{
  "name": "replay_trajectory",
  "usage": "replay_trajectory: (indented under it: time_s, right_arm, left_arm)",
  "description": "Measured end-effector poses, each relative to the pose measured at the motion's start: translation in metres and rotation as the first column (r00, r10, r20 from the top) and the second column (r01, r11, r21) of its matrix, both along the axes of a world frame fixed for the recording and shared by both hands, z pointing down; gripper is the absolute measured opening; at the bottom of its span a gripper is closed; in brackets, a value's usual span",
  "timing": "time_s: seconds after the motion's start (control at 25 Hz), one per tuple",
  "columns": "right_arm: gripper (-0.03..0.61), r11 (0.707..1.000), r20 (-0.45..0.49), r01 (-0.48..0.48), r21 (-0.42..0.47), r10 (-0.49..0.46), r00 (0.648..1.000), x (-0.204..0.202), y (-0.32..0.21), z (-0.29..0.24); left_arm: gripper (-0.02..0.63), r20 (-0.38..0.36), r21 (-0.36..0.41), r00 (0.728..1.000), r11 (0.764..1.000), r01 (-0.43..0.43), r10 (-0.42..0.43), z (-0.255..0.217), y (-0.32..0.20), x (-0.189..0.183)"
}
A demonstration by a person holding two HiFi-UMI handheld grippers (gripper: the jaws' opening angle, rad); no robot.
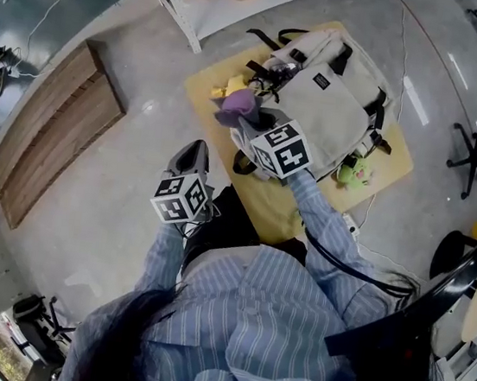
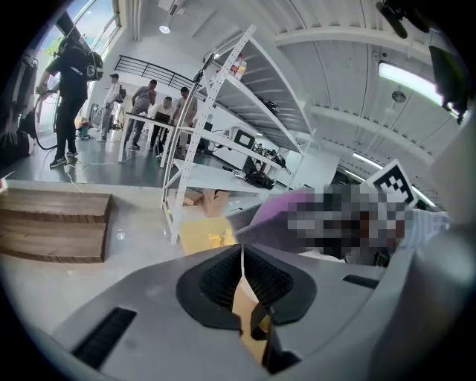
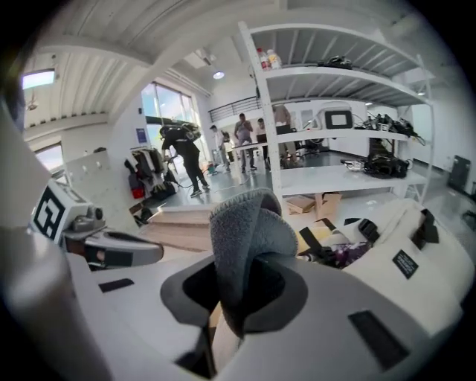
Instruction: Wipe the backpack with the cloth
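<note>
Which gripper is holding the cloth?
The right gripper, jaws clamped on the cloth; the left gripper is shut with nothing between its jaws.

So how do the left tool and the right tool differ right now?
The left tool is shut on nothing; the right tool is shut on the cloth. The left tool hangs over the floor, short of the backpack; the right tool is at the backpack's near edge. Both are closed.
</note>
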State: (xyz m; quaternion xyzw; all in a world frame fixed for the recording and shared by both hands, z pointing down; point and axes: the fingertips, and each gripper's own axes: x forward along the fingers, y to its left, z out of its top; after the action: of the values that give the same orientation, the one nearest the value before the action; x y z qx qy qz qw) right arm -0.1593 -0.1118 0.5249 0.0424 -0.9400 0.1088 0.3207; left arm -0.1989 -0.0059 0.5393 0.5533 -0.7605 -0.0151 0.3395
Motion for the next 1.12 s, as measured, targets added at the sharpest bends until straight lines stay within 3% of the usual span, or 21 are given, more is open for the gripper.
replay_trajectory:
  time_s: [0.12,0.64,1.12]
  right_arm:
    - [0.041,0.995,-0.008,-0.096,-0.022,0.096,0.995,0.01,-0.023,0.005]
    - [0.041,0.955,-0.083,-0.289,-0.073,0.283,0.956,0.125,-0.023,0.034]
    - [0.041,0.865,-0.149,-0.496,-0.07,0.483,0.863,0.262,-0.011,0.039]
  left_arm:
    - [0.014,-0.001,0.002,1.0,1.0,-0.029,0.029,-0.002,-0.004,0.011]
    - [0.014,0.007,-0.001,0.989,0.989,-0.147,0.147,-0.006,-0.023,0.038]
    - [0.014,0.008,0.001,0.956,0.956,-0.293,0.293,-0.01,-0.055,0.079]
